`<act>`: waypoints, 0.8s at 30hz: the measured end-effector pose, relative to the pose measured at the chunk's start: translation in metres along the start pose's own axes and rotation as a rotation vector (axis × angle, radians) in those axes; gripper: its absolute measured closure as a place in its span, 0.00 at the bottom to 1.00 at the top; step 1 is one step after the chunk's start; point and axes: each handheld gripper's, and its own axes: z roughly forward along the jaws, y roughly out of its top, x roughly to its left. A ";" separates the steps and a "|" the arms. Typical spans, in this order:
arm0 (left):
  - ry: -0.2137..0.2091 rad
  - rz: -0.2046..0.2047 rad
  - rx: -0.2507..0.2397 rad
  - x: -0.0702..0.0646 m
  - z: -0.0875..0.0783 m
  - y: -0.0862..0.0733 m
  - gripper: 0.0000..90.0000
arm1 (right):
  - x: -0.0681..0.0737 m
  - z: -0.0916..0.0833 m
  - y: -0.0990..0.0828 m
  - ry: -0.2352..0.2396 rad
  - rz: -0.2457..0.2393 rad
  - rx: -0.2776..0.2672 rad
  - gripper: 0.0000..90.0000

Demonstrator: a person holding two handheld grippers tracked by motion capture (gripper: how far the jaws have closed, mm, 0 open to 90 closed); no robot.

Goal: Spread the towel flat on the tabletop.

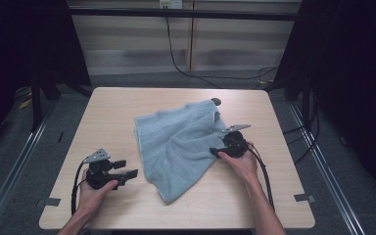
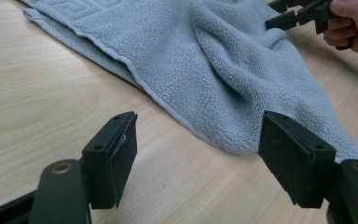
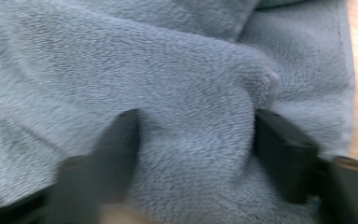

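- the high view takes in the whole wooden table (image 1: 103, 105); a crumpled grey-blue towel (image 1: 178, 142) lies at its middle, the left gripper (image 1: 127, 169) just beside the towel's left edge, the right gripper (image 1: 215, 151) at its right edge
- the left gripper view shows the towel's hem and woven border up close; its jaws stand spread wide over bare wood, touching nothing
- the right gripper view shows a raised fold of towel between its part-open jaws; blur hides whether the pads press it
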 end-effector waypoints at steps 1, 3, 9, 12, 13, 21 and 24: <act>0.000 0.005 0.000 -0.001 -0.001 0.000 0.31 | 0.002 0.000 -0.001 0.004 -0.008 -0.008 0.54; -0.004 0.010 0.001 -0.002 -0.001 0.000 0.31 | 0.006 -0.001 -0.002 0.020 -0.015 -0.015 0.67; 0.003 0.016 0.004 -0.001 -0.001 0.000 0.31 | 0.017 -0.008 -0.008 0.068 -0.007 -0.007 0.80; 0.003 0.015 0.004 -0.001 -0.001 0.000 0.31 | 0.023 -0.012 -0.013 0.090 -0.005 -0.010 0.81; 0.004 0.014 0.003 -0.001 -0.002 0.000 0.31 | 0.027 -0.014 -0.017 0.100 -0.003 -0.015 0.81; 0.005 0.019 0.001 -0.003 -0.004 -0.001 0.31 | 0.059 -0.032 -0.036 0.149 -0.032 -0.003 0.81; 0.000 0.019 -0.004 -0.003 -0.005 -0.001 0.31 | 0.070 -0.039 -0.045 0.170 -0.041 0.000 0.81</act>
